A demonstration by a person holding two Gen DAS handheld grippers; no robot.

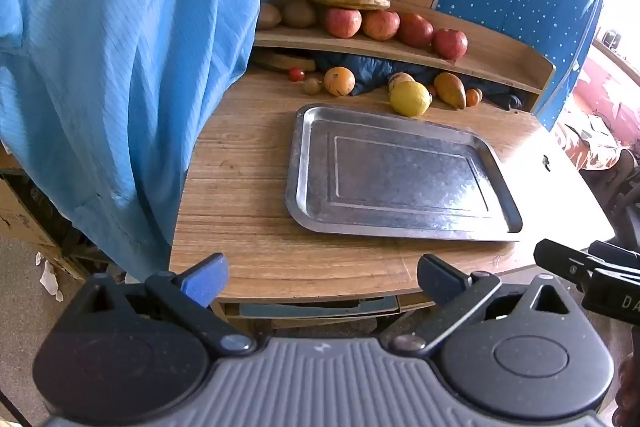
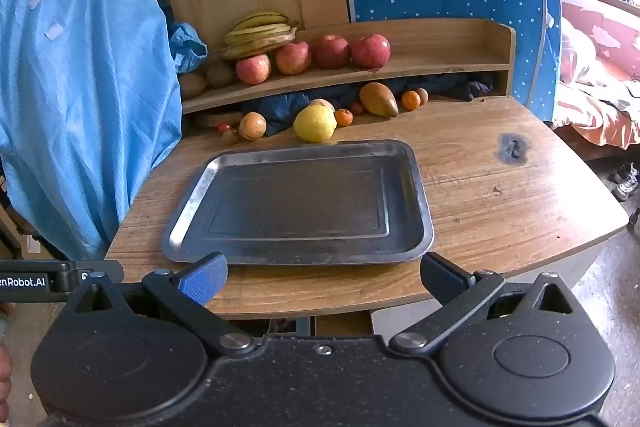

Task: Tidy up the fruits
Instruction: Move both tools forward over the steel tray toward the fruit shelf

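Steel rectangular tray (image 2: 224,163) sat bare at mid-table, nothing loaded, so the task was at zero by my read. You held the left tool (image 1: 322,279) and right tool (image 2: 323,277) both spread wide, empty, hovering off the near edge of the wooden table (image 2: 500,195). Loose fruit lay behind the tray: yellow lemon (image 2: 315,123) just beside its far rim, brown pear (image 2: 378,99), small oranges. Red apples (image 2: 332,51) and yellow bananas (image 2: 260,33) were on the wooden shelf (image 2: 440,67). All sorting was left to do.
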